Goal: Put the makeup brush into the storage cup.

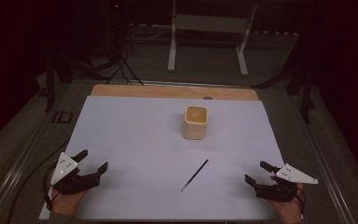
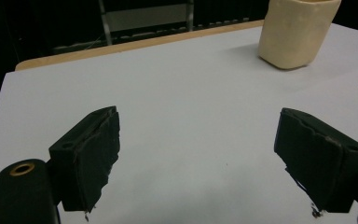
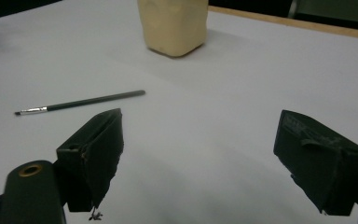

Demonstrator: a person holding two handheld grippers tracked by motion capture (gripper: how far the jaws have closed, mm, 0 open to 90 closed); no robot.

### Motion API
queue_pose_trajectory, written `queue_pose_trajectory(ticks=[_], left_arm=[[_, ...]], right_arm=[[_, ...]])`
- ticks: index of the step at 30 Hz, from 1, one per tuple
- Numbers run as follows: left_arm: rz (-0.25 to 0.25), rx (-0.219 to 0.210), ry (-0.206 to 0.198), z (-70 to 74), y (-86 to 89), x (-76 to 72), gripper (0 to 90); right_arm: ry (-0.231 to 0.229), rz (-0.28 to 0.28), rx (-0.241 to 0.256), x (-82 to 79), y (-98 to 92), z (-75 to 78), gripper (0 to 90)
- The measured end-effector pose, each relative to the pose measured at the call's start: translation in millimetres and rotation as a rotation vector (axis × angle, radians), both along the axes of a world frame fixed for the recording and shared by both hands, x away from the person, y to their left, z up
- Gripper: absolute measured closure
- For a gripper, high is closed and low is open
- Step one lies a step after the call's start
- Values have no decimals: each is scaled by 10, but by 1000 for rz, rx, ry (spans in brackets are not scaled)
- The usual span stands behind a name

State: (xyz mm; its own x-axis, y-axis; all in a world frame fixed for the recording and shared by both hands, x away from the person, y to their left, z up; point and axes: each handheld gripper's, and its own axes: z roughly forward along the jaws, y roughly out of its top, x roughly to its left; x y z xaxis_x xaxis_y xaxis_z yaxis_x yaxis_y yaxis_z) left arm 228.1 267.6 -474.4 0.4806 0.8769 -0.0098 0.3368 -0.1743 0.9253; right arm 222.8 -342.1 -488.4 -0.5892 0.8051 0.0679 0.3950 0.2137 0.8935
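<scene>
A thin black paintbrush (image 1: 195, 175) lies flat on the white sheet (image 1: 135, 135) that covers the table (image 1: 172, 91), in the near half and a little right of the middle. It runs on a slant, bristle end nearer the person and handle end pointing far and to the right. In the right gripper view the paintbrush (image 3: 79, 103) shows a short silver ferrule at its tip and lies to the left, beyond the left jaw and apart from it.

Farther off, near the middle of the sheet, stands a cream square-mouthed cup (image 1: 196, 122), upright, well apart from the brush.

The left tool (image 1: 93, 162) rests at the near left corner of the sheet, held in a hand (image 1: 67, 200), jaws spread wide with nothing between them. In the left gripper view the cup (image 2: 298, 32) sits far to the right.

The right tool (image 1: 257, 172) rests at the near right edge, held in the other hand (image 1: 289, 207), jaws likewise spread wide and holding nothing; the brush is to its left, not touching it.
</scene>
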Motion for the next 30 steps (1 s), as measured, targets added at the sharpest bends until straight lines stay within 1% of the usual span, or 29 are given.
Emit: queue_pose_trajectory(ticks=[5,13,17,21,26,30], left_arm=[[5,7,-3,-1,-4,1,152],[-3,-7,-4,2,-7,0,152],[-2,1,-2,-2,-19,0,152],[1,-4,-1,-3,-19,-3,152],[5,-13,2,-8,-11,-1,153],[4,-12,4,-11,-15,0,152]], right_arm=[[0,4,-3,10,7,3,155],[6,5,-6,23,16,7,155],[10,5,-1,28,18,15,155],[2,10,13,38,35,66,155],[0,36,43,80,80,167,155],[7,71,38,124,152,254,155]])
